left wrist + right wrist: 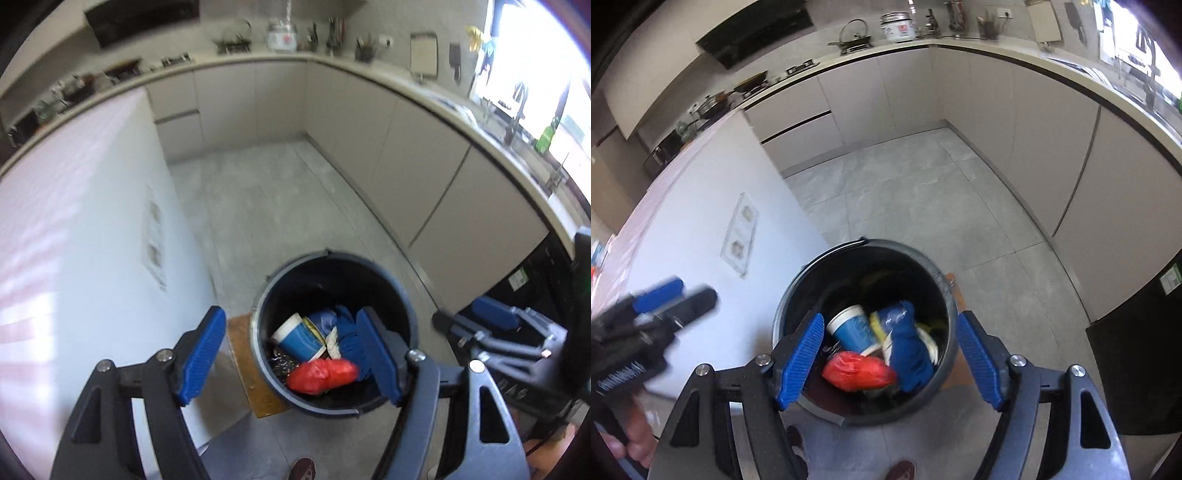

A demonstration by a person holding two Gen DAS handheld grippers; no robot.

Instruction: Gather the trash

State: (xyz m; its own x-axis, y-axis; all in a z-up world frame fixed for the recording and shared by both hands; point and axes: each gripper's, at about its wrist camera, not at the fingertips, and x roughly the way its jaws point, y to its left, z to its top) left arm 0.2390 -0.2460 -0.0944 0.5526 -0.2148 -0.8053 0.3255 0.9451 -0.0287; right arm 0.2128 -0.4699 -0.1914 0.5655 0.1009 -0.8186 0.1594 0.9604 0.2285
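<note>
While both grippers hang over the kitchen floor and point steeply down, the black trash bucket [334,345] stands below them on the grey tiled floor [280,206], close to the foot of a white island [92,236] on the left. The left gripper [291,354] has its blue-padded jaws set wide with nothing between them; in the left wrist view its right pad overlaps the bucket's opening, while its left pad lies outside the rim, over the island's base. The right gripper [892,363] is likewise spread wide and empty, its two pads flanking the bucket's mouth in the right wrist view.

Inside the bucket lies the collected trash: a blue paper cup [852,329] with a white rim, tipped on its side at the left; a crumpled red plastic bag [858,374] at the near side; and a blue wrapper or cloth [905,347] at the right, with bits of yellow and white wrapping [886,338] between the cup and the blue piece. What the blue piece is exactly I cannot tell. Something flat and brownish orange [245,365] pokes out from under the bucket's left side.

Each gripper shows at the edge of the other's view, blurred. A hand [631,435] grips the left gripper's handle at the lower left of the right wrist view. Beige cabinets [990,107] under a pale bench [1015,55] run along the far and right walls, with a rice cooker [897,26] and a kettle [855,31] on the far stretch.
</note>
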